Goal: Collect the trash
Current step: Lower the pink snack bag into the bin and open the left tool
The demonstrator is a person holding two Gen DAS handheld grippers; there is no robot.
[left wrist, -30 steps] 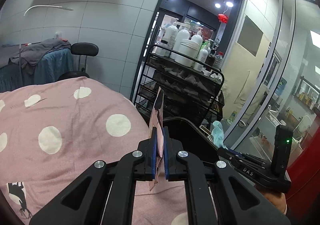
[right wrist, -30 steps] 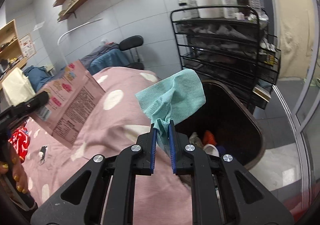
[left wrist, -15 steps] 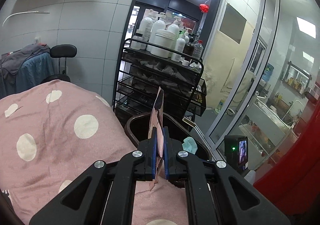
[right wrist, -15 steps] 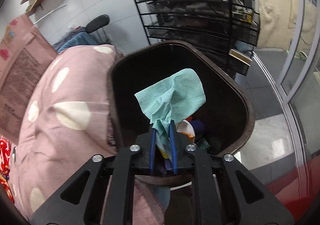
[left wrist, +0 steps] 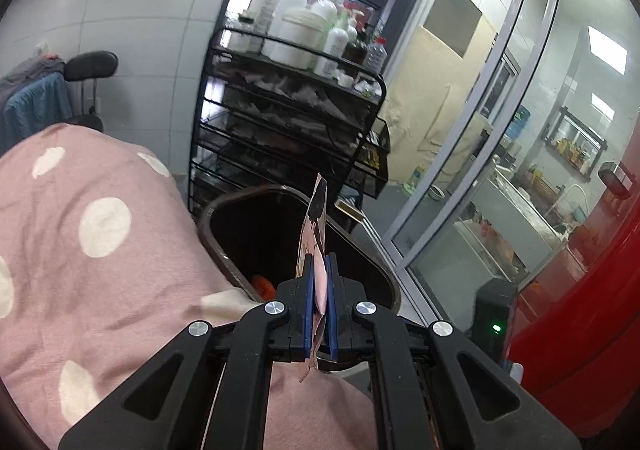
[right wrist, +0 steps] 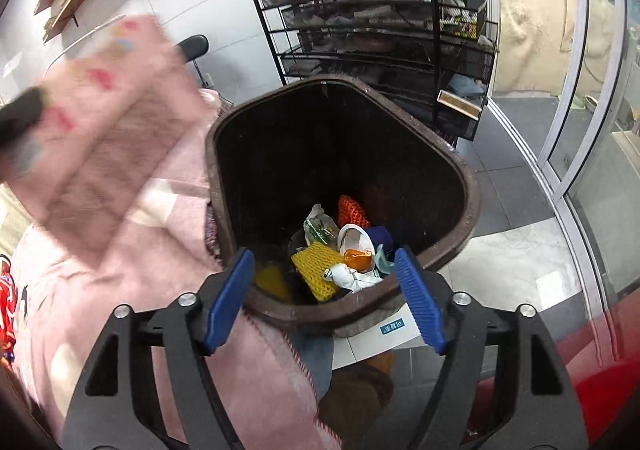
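My left gripper is shut on a flat pink printed packet, seen edge-on, held over the near rim of a dark brown trash bin. My right gripper is open and empty, just above the bin's near rim. The bin holds several bits of trash, among them yellow foam netting and a teal tissue. The pink packet shows blurred at the left in the right wrist view.
A pink blanket with white dots covers the bed left of the bin. A black wire rack with white bottles stands behind the bin. Glass doors lie to the right. Something red fills the right edge.
My right gripper has opened and the teal tissue has dropped into the bin. My left gripper has carried the pink packet right, over the bin.
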